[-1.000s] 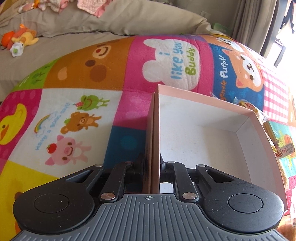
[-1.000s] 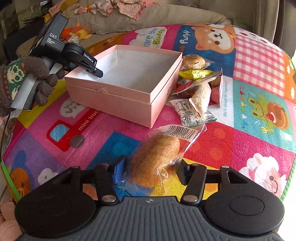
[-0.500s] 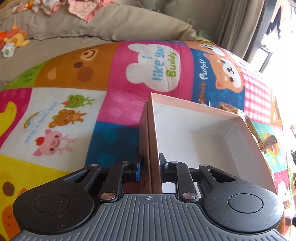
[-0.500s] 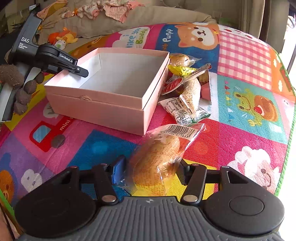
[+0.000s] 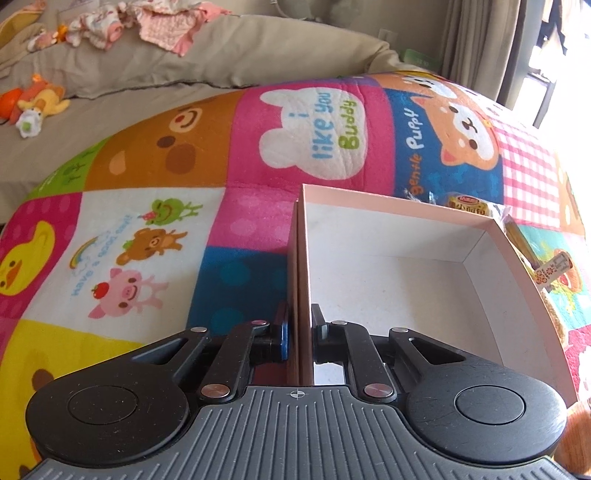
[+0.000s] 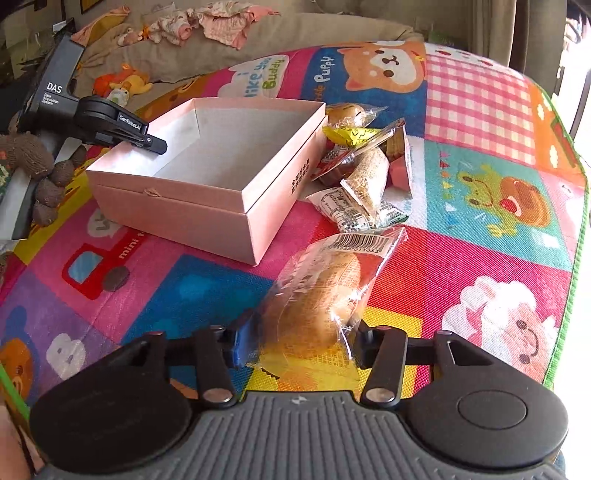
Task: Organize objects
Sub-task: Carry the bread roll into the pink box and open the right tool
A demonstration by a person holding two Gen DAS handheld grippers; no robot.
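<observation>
An open pink box (image 6: 207, 206) with a white, empty inside sits on the colourful play mat (image 6: 480, 206). My left gripper (image 5: 300, 332) is shut on the box's left wall (image 5: 300, 266); it shows at the box's far left corner in the right wrist view (image 6: 122, 127). My right gripper (image 6: 299, 339) is shut on a bread roll in a clear wrapper (image 6: 317, 295), held above the mat in front of the box. A pile of wrapped snacks (image 6: 365, 173) lies against the box's right side.
A beige sofa (image 5: 221, 48) with baby clothes (image 6: 207, 22) and a plush toy (image 6: 122, 86) runs behind the mat. The mat's green edge (image 6: 569, 295) is at the right. Snack wrappers (image 5: 476, 205) show past the box's far wall.
The right gripper with the bread roll has risen and moved a little back from the box. The left gripper stays clamped on the box wall while its view shifts slightly.
</observation>
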